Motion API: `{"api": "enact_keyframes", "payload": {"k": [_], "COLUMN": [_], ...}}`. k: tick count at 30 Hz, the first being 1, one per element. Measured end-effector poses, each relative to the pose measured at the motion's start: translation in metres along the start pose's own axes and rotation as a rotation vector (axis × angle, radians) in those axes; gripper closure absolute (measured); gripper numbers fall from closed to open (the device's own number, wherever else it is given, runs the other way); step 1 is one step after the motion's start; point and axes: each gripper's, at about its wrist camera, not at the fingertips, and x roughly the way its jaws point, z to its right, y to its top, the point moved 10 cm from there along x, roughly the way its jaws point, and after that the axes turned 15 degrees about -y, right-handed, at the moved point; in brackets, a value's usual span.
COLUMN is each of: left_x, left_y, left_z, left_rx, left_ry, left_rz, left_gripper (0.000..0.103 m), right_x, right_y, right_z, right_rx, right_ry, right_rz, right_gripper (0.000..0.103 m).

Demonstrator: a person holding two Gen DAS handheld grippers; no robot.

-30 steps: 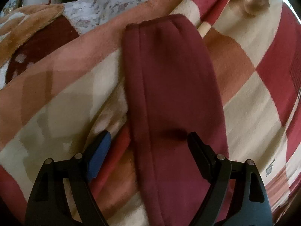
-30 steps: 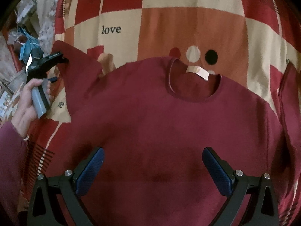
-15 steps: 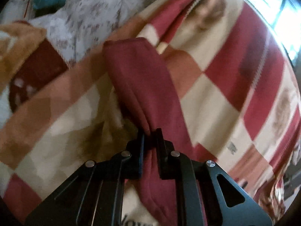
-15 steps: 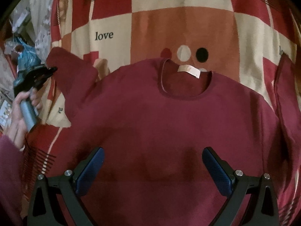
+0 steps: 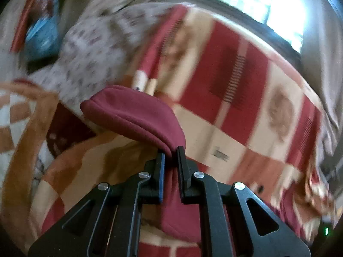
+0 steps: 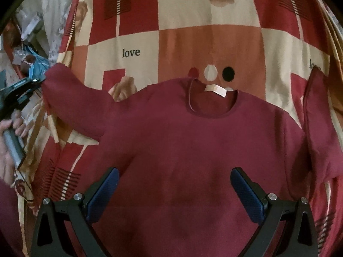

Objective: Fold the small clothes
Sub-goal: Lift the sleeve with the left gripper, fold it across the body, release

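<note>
A dark red sweater [image 6: 193,150] is lying face up on a checked blanket [image 6: 210,42] of red, cream and orange squares, its round neck opening toward the far side of the blanket and a pale label [image 6: 215,89] showing inside the collar. Just beyond the collar three dots, red, white and black, are printed on the blanket, and the word "love" is printed farther to the left of them. The left gripper [image 5: 171,153] is pinching the sleeve [image 5: 137,115] near its cuff, its jaws closed tight on the red cloth, and the cuff end is sticking out past the fingertips, clear of the blanket. Seen from the right wrist camera, that same gripper [image 6: 37,81] is sitting at the left edge of the sweater, a hand [image 6: 8,141] is wrapping its grey handle, and the sleeve is stretching from the shoulder out to it. The other sleeve [image 6: 319,124] is lying along the right side of the sweater, flat on the blanket. The right gripper [image 6: 174,194] is hovering above the lower chest of the sweater with its blue-padded fingers [image 6: 103,194] spread wide apart and nothing between them. Beyond the left edge of the blanket a flowered cloth [image 5: 96,49] is lying, blurred, with a blue thing [image 5: 40,34] past it that I cannot make out.
</note>
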Motion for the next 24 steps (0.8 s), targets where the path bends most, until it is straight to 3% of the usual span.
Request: {"api": "enact_keyframes", "payload": {"k": [5, 9, 12, 15, 17, 20, 21, 24], "left_x": [-0.010, 0.012, 0.030, 0.036, 0.033, 0.021, 0.018, 0.002], "left_y": [-0.042, -0.120, -0.175, -0.193, -0.184, -0.157, -0.151, -0.139], "left_z": [0.086, 0.141, 0.152, 0.144, 0.130, 0.085, 0.070, 0.014], "left_rx": [0.229, 0.313, 0.301, 0.257, 0.223, 0.196, 0.197, 0.182], "left_ry": [-0.072, -0.187, -0.212, -0.202, -0.176, -0.066, -0.021, 0.116], "left_rz": [-0.066, -0.243, -0.379, -0.436, -0.421, -0.362, -0.351, -0.310], "left_gripper": [0.094, 0.093, 0.093, 0.093, 0.093, 0.093, 0.087, 0.051], "right_x": [-0.010, -0.014, -0.017, -0.021, -0.021, -0.014, -0.008, 0.009], "right_y": [0.001, 0.000, 0.000, 0.001, 0.002, 0.002, 0.002, 0.002], "right_z": [0.011, 0.033, 0.050, 0.057, 0.056, 0.050, 0.045, 0.026], "right_rx": [0.016, 0.065, 0.117, 0.134, 0.124, 0.119, 0.112, 0.074], "right_ry": [-0.017, -0.045, -0.048, -0.034, -0.024, 0.006, 0.026, 0.069], "right_rz": [0.017, 0.017, 0.005, 0.004, 0.008, -0.002, -0.012, -0.051], "right_gripper": [0.000, 0.000, 0.000, 0.000, 0.000, 0.000, 0.000, 0.000]}}
